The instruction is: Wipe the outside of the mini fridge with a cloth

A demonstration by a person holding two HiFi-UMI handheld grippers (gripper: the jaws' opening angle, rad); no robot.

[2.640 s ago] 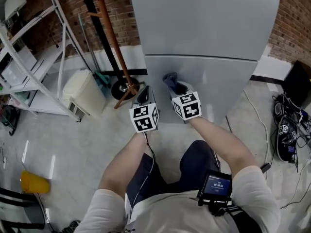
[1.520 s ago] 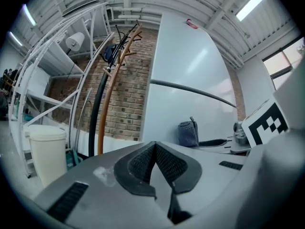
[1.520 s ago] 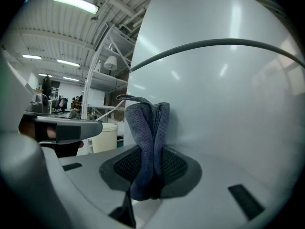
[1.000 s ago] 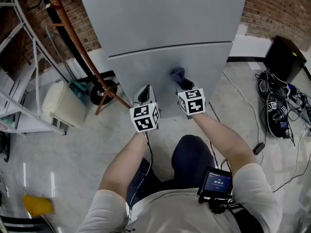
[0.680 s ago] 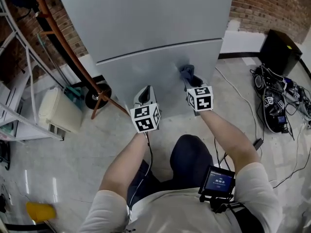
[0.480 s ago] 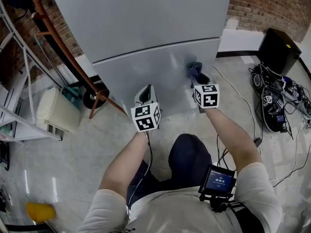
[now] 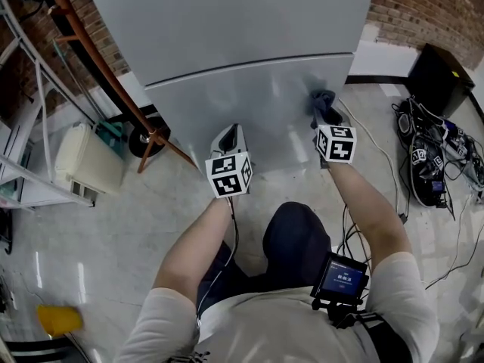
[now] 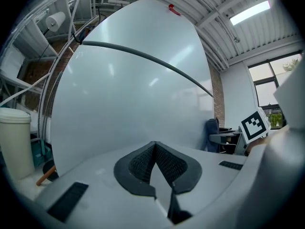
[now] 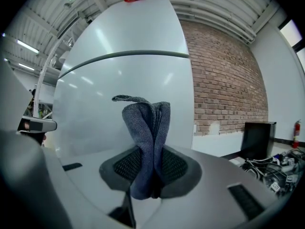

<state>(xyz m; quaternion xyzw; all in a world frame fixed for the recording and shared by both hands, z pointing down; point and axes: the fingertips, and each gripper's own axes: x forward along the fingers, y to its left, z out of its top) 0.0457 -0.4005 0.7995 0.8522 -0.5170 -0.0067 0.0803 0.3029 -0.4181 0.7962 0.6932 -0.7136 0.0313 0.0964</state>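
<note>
At the far left a white bin [image 7: 89, 157] and a leaning pole [image 7: 113, 74] stand by the fridge [image 7: 227, 36], which fills the middle. The left gripper [image 7: 227, 136] hangs low before the lower door with its jaws pressed together on nothing; in its own view the pads meet tip to tip [image 8: 155, 149] and only bare fridge panel [image 8: 133, 94] lies beyond. Further right, the right gripper [image 7: 327, 118] is clamped on the cloth [image 7: 324, 99], a grey fold standing up out of the jaws [image 9: 145, 137]. The cloth sits at the right edge of the lower door, just under the seam; whether it touches the metal is hard to tell. To wipe well here, I would lean the fold flat onto the panel rather than dab with its tip, press evenly, run overlapping strokes, then carry on round the corner to the side wall [image 9: 124, 80]. Cables [image 7: 439, 165] lie on the floor at right, so mind the footing
</note>
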